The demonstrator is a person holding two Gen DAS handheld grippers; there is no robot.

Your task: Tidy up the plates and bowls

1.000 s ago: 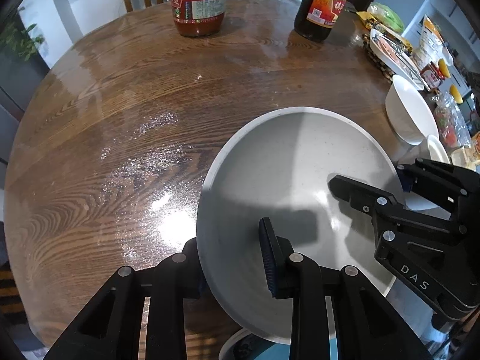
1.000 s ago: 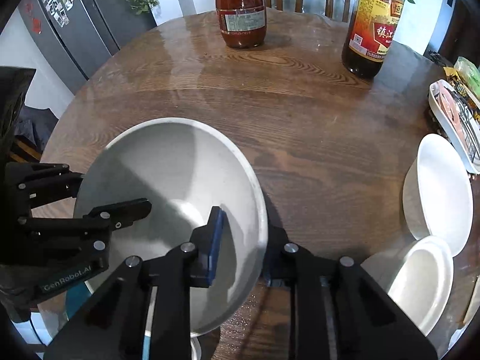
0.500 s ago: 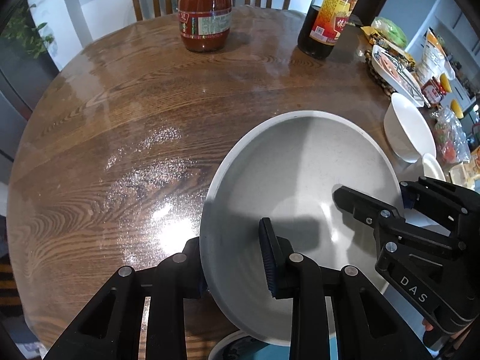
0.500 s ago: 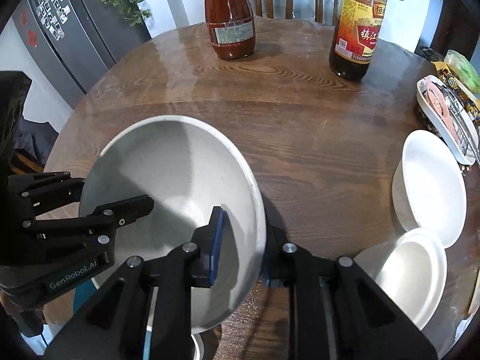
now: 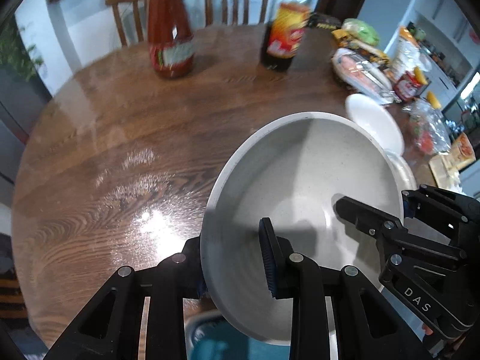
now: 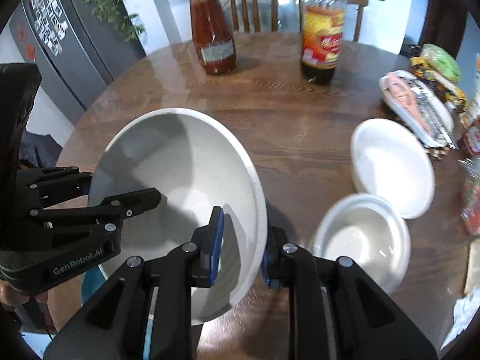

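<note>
Both sets of jaws are clamped on opposite rims of the large grey bowl (image 5: 300, 180), the left gripper (image 5: 231, 258) and right gripper (image 6: 240, 246) each with one finger inside. Keep both grips level while carrying it above the counter (image 6: 300, 138), toward the white bowls (image 6: 360, 240) right of the right jaws.

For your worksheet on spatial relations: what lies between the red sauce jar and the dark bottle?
Bare wooden table between red sauce jar and dark bottle, in the right wrist view.

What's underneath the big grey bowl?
Just below the big grey bowl, near its lower edge, peeks a bit of a blue dish with a white rim. The wooden table lies beneath too. The rest under the bowl is hidden.
</note>
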